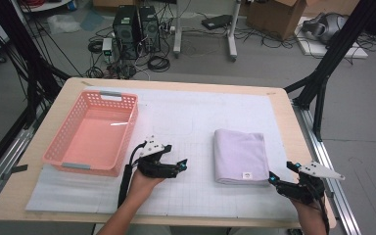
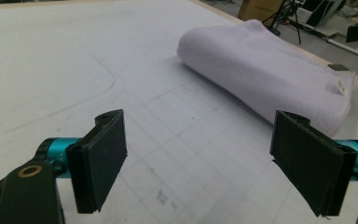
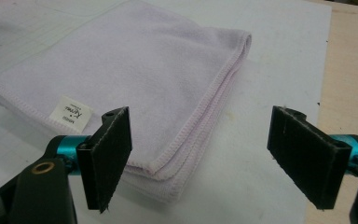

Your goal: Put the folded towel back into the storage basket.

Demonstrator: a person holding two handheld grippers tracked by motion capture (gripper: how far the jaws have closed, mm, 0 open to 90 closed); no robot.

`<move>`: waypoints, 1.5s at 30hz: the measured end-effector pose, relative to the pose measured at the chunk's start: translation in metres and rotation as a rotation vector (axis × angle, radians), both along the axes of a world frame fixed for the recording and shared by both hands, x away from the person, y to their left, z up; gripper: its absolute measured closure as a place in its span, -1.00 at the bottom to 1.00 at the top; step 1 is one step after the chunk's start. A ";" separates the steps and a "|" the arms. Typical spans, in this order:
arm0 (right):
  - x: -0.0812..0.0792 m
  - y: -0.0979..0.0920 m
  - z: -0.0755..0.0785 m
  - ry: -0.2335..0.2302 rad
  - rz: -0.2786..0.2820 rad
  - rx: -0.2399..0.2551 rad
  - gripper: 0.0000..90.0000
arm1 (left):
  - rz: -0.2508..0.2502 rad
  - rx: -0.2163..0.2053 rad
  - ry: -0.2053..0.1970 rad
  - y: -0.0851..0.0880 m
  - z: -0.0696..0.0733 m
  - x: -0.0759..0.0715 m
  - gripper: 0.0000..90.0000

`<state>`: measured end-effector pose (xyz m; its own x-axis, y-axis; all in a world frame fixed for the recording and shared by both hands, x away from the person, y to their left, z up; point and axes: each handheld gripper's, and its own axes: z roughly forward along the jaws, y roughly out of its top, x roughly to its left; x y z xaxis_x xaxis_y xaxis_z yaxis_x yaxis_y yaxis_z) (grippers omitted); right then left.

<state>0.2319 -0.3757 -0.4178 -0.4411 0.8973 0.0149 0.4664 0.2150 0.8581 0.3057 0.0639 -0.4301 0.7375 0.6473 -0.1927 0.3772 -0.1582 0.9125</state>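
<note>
Both grippers are empty with jaws spread wide. The folded towel (image 1: 240, 155) lies flat on the tabletop (image 1: 284, 105), right of centre and well apart from the pink basket (image 1: 94, 132) at the left. Your right gripper (image 1: 282, 177) sits just beside the towel's near right corner; your left gripper (image 1: 178, 164) hovers to the towel's left, pointing toward it.

Risks from here:
1. Closing the right gripper on the top layer alone would let the fold open on lifting. Cause: the stacked edges at that corner lie close together.
2. Lifting from 1 corner would let the towel sag and drag. Cause: the left gripper is not yet at the cloth.

The number of layers is hard to judge. The label (image 3: 70, 113) text is too small to read. The towel's underside is hidden.
</note>
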 end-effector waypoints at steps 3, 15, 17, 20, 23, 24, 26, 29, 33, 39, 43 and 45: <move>0.001 0.000 0.000 0.003 0.003 -0.005 -0.54 | -0.014 0.011 0.005 -0.011 0.006 0.006 -0.58; 0.002 -0.003 -0.002 0.011 0.003 0.001 -0.54 | -0.097 0.036 0.079 -0.072 0.008 0.032 -0.49; 0.002 -0.003 -0.002 0.014 0.007 0.001 -0.54 | -0.111 0.028 0.100 -0.082 0.006 0.036 -0.48; 0.003 -0.002 -0.002 0.015 0.011 0.000 -0.54 | -0.120 0.028 0.134 -0.096 0.001 0.041 -0.44; 0.003 -0.001 -0.003 0.018 0.013 -0.004 -0.54 | -0.132 0.054 0.159 -0.109 -0.004 0.045 -0.43; 0.003 -0.001 -0.003 0.019 0.013 -0.004 -0.54 | -0.129 0.055 0.170 -0.113 -0.005 0.046 -0.43; 0.003 -0.001 -0.003 0.019 0.013 -0.002 -0.54 | -0.133 0.065 0.190 -0.120 -0.008 0.048 -0.43; 0.003 -0.002 -0.003 0.021 0.012 -0.001 -0.54 | -0.126 0.081 0.212 -0.129 -0.011 0.050 -0.43; 0.003 -0.002 -0.004 0.020 0.016 -0.004 -0.54 | -0.117 0.096 0.235 -0.140 -0.015 0.053 -0.47; 0.004 -0.001 -0.004 0.025 0.019 -0.002 -0.54 | -0.095 0.124 0.251 -0.142 -0.019 0.054 -0.35; 0.004 0.000 -0.004 0.028 0.023 -0.005 -0.54 | -0.095 0.124 0.257 -0.139 -0.017 0.054 0.16; 0.004 0.000 -0.005 0.026 0.022 -0.003 -0.54 | -0.100 0.123 0.247 -0.138 -0.015 0.053 0.44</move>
<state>0.2357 -0.3757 -0.4224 -0.4607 0.8872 0.0244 0.4839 0.2281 0.8449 0.3590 -0.0742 -0.4454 0.7396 0.6030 -0.2989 0.5623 -0.3096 0.7668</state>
